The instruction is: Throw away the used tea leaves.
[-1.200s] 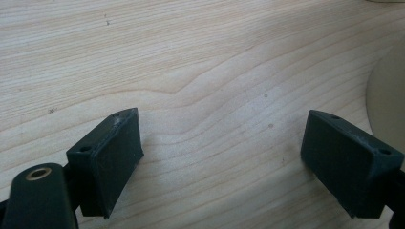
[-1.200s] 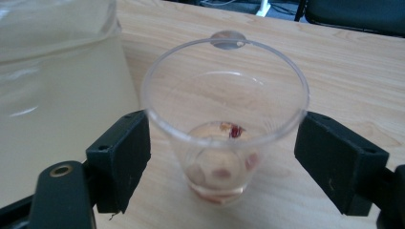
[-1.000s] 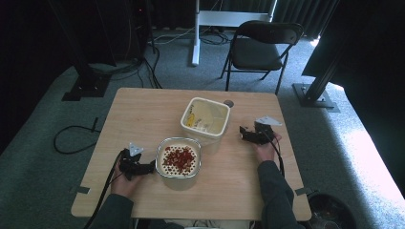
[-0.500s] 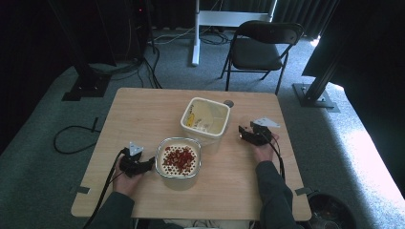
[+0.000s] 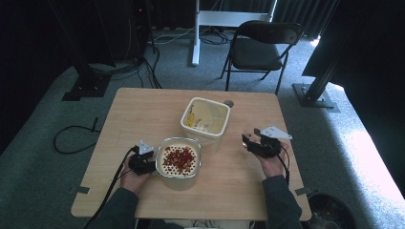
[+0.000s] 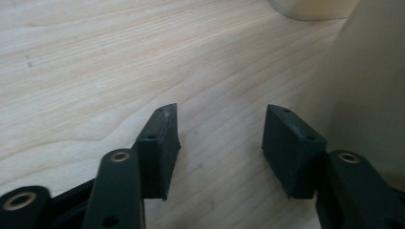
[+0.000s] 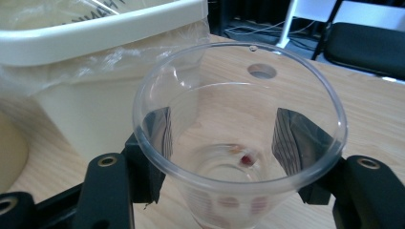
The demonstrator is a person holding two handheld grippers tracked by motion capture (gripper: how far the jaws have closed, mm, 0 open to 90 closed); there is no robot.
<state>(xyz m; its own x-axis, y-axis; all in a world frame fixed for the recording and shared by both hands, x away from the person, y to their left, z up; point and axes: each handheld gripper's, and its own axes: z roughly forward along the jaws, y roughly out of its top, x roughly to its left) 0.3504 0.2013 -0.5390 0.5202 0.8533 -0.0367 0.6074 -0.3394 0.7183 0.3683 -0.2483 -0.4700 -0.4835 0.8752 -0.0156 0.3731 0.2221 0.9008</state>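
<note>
Clear cup (image 7: 239,138), its base cropped, sits clamped in right gripper (image 7: 222,143); left gripper (image 6: 220,143) gapes, apparently empty.

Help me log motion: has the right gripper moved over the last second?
Yes. In the high view the right gripper, shut on a clear cup, has drawn back slightly toward the person's table edge, away from the cream tub.

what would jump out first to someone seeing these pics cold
The round bowl of red pieces at the table's near edge draws the eye first, beside the open left gripper. Next, the right gripper clasps a nearly empty clear plastic cup, just in front of the cream lined tub.
</note>
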